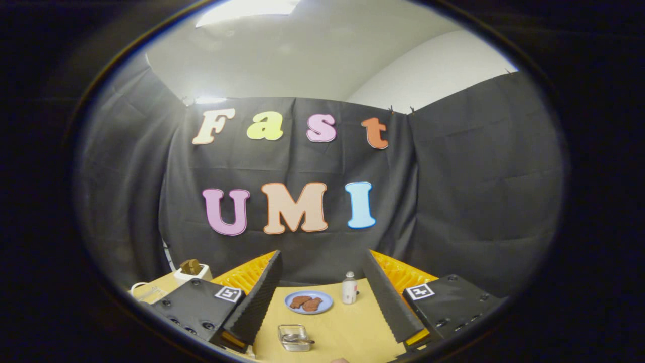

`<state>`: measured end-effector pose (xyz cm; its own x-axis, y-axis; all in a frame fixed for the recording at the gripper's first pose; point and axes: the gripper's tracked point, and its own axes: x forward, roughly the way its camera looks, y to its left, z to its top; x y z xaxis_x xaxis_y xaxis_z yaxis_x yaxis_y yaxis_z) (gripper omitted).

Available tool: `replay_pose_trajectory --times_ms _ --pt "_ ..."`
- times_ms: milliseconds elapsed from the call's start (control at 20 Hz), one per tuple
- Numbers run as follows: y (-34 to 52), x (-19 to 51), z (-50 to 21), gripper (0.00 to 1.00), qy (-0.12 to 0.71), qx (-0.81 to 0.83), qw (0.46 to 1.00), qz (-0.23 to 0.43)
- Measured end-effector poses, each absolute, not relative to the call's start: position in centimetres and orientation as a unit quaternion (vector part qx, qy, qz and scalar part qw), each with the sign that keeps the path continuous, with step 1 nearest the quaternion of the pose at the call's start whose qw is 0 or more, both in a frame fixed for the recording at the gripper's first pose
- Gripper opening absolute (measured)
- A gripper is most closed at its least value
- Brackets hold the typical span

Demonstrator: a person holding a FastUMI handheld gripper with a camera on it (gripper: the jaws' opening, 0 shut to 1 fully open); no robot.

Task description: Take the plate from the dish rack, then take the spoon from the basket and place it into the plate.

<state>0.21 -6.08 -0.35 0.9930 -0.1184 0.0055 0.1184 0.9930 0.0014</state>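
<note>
My hand-held two-finger gripper (322, 295) carries long wedge-shaped fingers (254, 302) with ribbed, saw-toothed inner faces, ridged orange plastic behind them, and two dark boxy finger mounts (194, 307) studded with round screw holes, each topped by a small square black-and-white marker tag (420, 291).

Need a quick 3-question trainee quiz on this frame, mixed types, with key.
1. True or false: the gripper is shut on the blue plate.
2. What stands just beside the blue plate, toward the right finger? A) small white bottle B) mug C) fork
3. Fill in: the clear square container sits on the table between the fingers, nearer to them than the ____.

Key: 1 false, the fingers are spread and hold nothing; 2 A, small white bottle; 3 plate.
</note>
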Motion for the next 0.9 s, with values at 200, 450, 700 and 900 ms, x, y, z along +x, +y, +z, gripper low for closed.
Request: replay_pose_trajectory --times_ms 200,450,700,900 --pt "-6.0 0.0 -0.5 1.00 -0.003 -0.004 0.998 -0.057" --pt "-4.1 -0.3 -0.2 1.00 -0.003 0.020 0.999 -0.029" --pt "-2.6 1.0 -2.9 1.00 0.052 0.013 0.998 -0.022" --pt "0.9 2.2 -5.0 1.00 0.104 -0.004 0.994 0.013"
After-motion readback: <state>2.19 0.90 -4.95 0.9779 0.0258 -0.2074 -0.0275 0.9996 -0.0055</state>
